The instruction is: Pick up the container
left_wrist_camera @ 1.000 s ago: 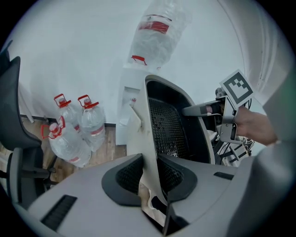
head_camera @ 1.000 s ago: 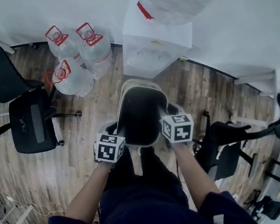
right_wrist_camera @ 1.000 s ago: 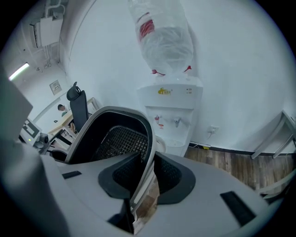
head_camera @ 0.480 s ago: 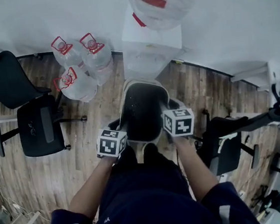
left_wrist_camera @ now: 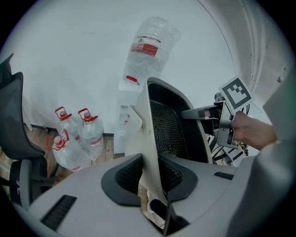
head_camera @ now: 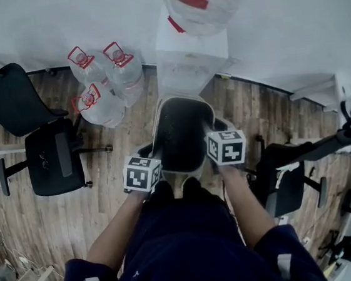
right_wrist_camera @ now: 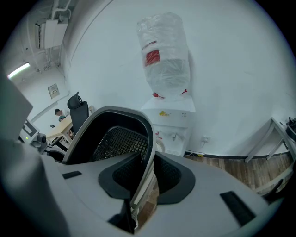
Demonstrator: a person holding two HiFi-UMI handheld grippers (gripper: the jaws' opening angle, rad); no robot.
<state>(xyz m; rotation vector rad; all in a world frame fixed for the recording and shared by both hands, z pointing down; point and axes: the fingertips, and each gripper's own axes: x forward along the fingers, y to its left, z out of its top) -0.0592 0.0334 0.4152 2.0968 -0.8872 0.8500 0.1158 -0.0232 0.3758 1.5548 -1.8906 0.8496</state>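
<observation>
The container (head_camera: 181, 133) is a tall bin, pale outside with a black mesh lining, hanging in front of me above the wood floor. In the head view my left gripper (head_camera: 154, 161) grips its left wall and my right gripper (head_camera: 216, 139) grips its right wall. In the left gripper view the container (left_wrist_camera: 167, 124) has its pale wall clamped between the jaws of the left gripper (left_wrist_camera: 150, 173). From the right gripper's camera, the container (right_wrist_camera: 115, 141) has its rim pinched in the right gripper (right_wrist_camera: 145, 178). Both are shut on the container.
A white water dispenser (head_camera: 190, 50) with an upturned bottle (head_camera: 200, 1) stands against the wall just beyond the bin. Three water jugs (head_camera: 103, 82) sit on the floor to its left. Black office chairs stand at the left (head_camera: 48, 154) and right (head_camera: 293, 177).
Both grippers and the container have shifted slightly forward, toward the dispenser. Both grips on the bin's walls look the same as before.
</observation>
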